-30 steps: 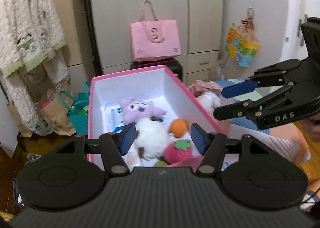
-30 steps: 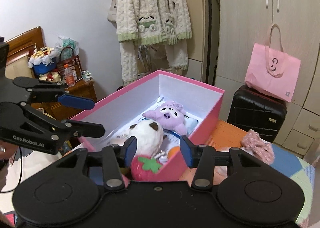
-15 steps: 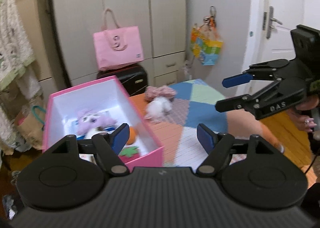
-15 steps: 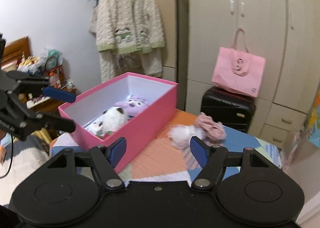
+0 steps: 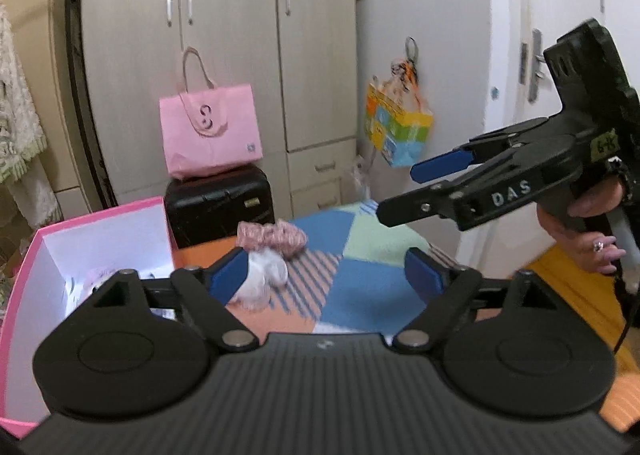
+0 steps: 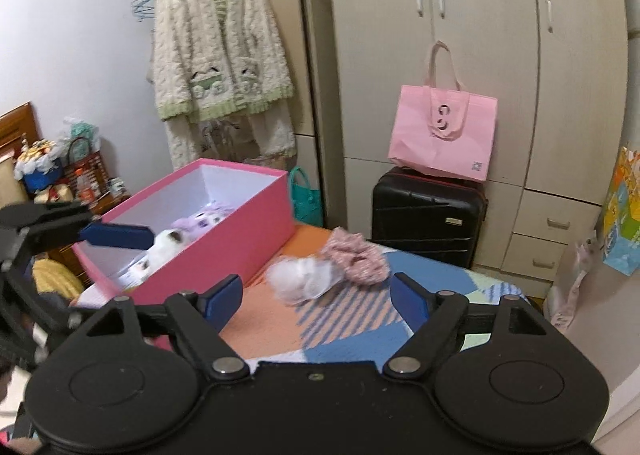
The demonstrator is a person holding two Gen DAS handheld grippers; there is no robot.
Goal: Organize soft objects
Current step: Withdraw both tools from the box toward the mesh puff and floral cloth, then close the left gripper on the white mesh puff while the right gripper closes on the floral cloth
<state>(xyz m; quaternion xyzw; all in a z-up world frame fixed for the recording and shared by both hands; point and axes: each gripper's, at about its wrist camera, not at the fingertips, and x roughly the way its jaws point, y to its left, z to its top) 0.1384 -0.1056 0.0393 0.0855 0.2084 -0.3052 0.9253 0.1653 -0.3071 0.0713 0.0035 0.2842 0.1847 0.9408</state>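
A pink box (image 6: pixel 224 251) with white walls holds plush toys (image 6: pixel 196 223) and stands at the left of a patchwork mat (image 6: pixel 360 335). A white fluffy item (image 6: pixel 304 279) and a pink patterned fabric piece (image 6: pixel 356 255) lie on the mat to the right of the box. My right gripper (image 6: pixel 316 301) hovers above and in front of them, jaws opening, nothing between them. My left gripper (image 5: pixel 326 275) also points at the white item (image 5: pixel 264 275) and pink piece (image 5: pixel 272 237), jaws opening and empty. The box (image 5: pixel 28 251) sits at the left in that view.
A black suitcase (image 6: pixel 428 215) with a pink tote bag (image 6: pixel 444 139) on it stands against the wardrobe (image 6: pixel 460 55) behind the mat. A fluffy cardigan (image 6: pixel 220 55) hangs at the left. A colourful bag (image 5: pixel 396 127) hangs by the door. A hand (image 5: pixel 592 235) holds the right gripper.
Both grippers swung right, away from the box interior and towards the two items on the mat. Both pairs of jaws spread wider. The box slid to the left in both views.
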